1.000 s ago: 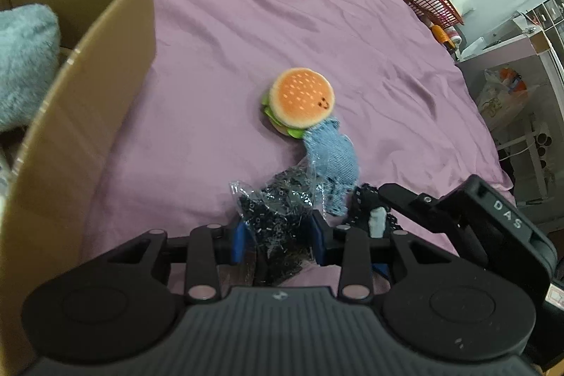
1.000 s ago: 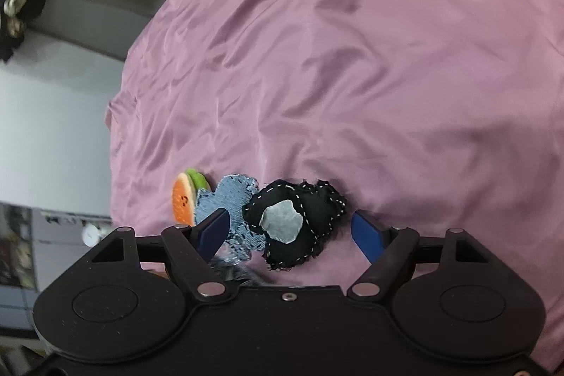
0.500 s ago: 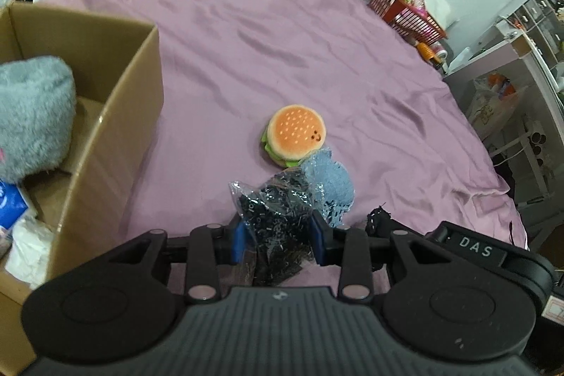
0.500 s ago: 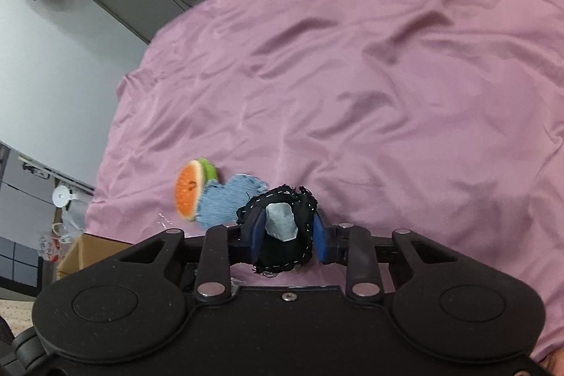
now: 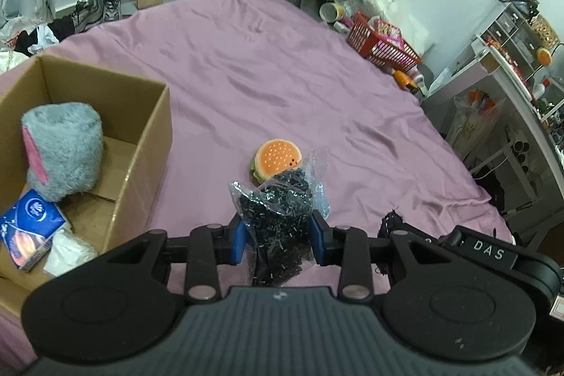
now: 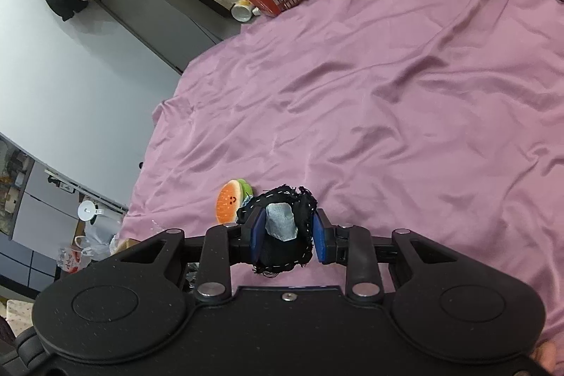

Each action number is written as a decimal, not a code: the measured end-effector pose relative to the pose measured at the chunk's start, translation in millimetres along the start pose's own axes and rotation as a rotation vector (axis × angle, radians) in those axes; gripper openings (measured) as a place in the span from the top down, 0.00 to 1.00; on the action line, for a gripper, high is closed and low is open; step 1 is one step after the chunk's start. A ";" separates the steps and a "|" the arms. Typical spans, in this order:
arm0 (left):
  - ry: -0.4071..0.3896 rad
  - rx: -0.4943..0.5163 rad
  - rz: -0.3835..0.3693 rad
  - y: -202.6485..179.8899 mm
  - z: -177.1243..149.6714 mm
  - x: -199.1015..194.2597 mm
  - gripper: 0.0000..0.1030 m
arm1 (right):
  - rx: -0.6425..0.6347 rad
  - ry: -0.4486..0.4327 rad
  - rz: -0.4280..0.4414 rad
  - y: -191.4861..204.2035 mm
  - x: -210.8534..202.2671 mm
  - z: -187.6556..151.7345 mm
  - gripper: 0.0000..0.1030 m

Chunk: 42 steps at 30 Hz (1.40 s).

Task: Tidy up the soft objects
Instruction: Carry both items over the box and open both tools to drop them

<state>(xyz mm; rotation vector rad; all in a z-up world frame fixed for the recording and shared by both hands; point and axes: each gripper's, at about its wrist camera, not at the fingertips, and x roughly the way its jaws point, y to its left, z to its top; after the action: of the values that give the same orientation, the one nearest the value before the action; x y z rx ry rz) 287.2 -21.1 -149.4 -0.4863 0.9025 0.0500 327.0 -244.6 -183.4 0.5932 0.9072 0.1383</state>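
My left gripper point(image 5: 278, 236) is shut on a clear plastic bag of black bits point(image 5: 278, 210), held up above the purple bedsheet point(image 5: 275, 80). My right gripper point(image 6: 286, 233) is shut on a black fabric pouch with a grey patch point(image 6: 282, 224), also lifted. A plush burger point(image 5: 277, 159) lies on the sheet just beyond the bag; in the right wrist view the plush burger point(image 6: 231, 204) shows at the left of the pouch. An open cardboard box point(image 5: 141, 143) at the left holds a grey furry plush point(image 5: 63, 150) and a blue tissue pack point(image 5: 30, 228).
A red basket point(image 5: 382, 46) with bottles and packets stands at the bed's far right corner. White shelving point(image 5: 507, 87) lines the right side. Shoes and bags point(image 5: 95, 11) lie on the floor beyond the bed. The sheet spreads wide behind the burger.
Both grippers have risen and pulled back from the bed. The right one closed on the black pouch and lifted it. The blue denim piece beside the burger is now hidden behind the bag.
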 end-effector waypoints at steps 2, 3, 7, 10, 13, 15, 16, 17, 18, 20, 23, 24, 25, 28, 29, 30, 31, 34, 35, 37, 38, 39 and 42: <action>-0.008 0.006 0.001 -1.1 -0.3 -5.6 0.66 | 0.001 -0.005 0.006 1.4 -5.6 -0.7 0.72; -0.011 0.007 0.002 -1.0 -0.6 -8.6 0.66 | 0.000 -0.009 0.015 2.7 -9.1 -0.9 0.72; -0.027 0.021 0.005 -2.0 -2.2 -21.2 0.66 | -0.031 -0.032 0.044 11.4 -20.9 -2.1 0.72; -0.039 0.031 0.004 -3.0 -2.2 -29.8 0.66 | -0.039 -0.038 0.053 14.8 -26.4 -3.5 0.72; -0.052 0.022 0.004 -0.7 -0.7 -37.8 0.66 | -0.048 -0.042 0.059 17.1 -32.0 -5.9 0.72; -0.060 0.018 0.004 1.3 -0.2 -43.1 0.66 | -0.066 -0.048 0.060 20.1 -36.0 -7.8 0.72; -0.065 0.018 0.004 2.1 0.0 -45.7 0.66 | -0.071 -0.049 0.062 21.6 -38.0 -8.9 0.72; -0.070 0.019 0.004 3.1 -0.1 -49.0 0.66 | -0.078 -0.052 0.069 23.8 -40.7 -10.0 0.72; -0.075 0.019 0.003 4.0 -0.2 -52.0 0.66 | -0.087 -0.057 0.076 26.3 -43.6 -11.0 0.72; -0.086 0.018 0.002 6.9 -0.6 -59.4 0.66 | -0.111 -0.068 0.087 32.1 -49.6 -13.7 0.72; -0.100 0.011 0.007 12.2 0.7 -69.4 0.66 | -0.141 -0.078 0.102 39.9 -55.8 -18.1 0.72; -0.104 0.007 0.010 14.3 1.3 -72.3 0.66 | -0.152 -0.080 0.106 42.7 -57.4 -19.8 0.72; -0.106 0.004 0.012 16.1 2.0 -74.7 0.66 | -0.161 -0.083 0.109 44.9 -58.8 -21.0 0.72; -0.120 -0.004 0.016 22.9 4.2 -83.3 0.66 | -0.183 -0.092 0.120 52.6 -62.5 -24.1 0.72; -0.125 -0.006 0.016 25.3 5.1 -86.0 0.66 | -0.190 -0.097 0.126 54.7 -63.7 -24.8 0.72; -0.129 -0.009 0.016 27.8 6.3 -88.8 0.66 | -0.201 -0.104 0.131 57.9 -64.9 -25.6 0.72; -0.133 -0.011 0.017 30.0 7.1 -91.4 0.66 | -0.208 -0.108 0.134 60.7 -66.1 -26.7 0.72; -0.148 -0.016 0.017 36.8 11.3 -99.1 0.66 | -0.227 -0.117 0.145 68.8 -67.4 -29.5 0.72; -0.153 -0.017 0.016 39.5 12.9 -101.7 0.66 | -0.234 -0.118 0.148 71.1 -67.6 -30.9 0.72; -0.163 -0.014 0.019 43.9 16.7 -105.7 0.66 | -0.251 -0.121 0.156 76.6 -67.8 -33.7 0.72; -0.166 -0.010 0.022 45.7 19.1 -106.9 0.66 | -0.257 -0.122 0.158 78.6 -67.8 -34.9 0.72; -0.169 -0.008 0.026 47.7 21.8 -107.8 0.66 | -0.263 -0.122 0.161 80.5 -67.8 -36.4 0.72; -0.186 -0.005 0.029 54.8 31.7 -113.9 0.66 | -0.274 -0.118 0.172 86.3 -66.2 -40.7 0.72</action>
<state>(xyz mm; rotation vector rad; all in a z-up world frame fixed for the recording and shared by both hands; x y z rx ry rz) 226.1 59.4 -67.2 -0.4658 0.7276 0.1217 265.7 -179.1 -109.7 0.4187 0.7069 0.3724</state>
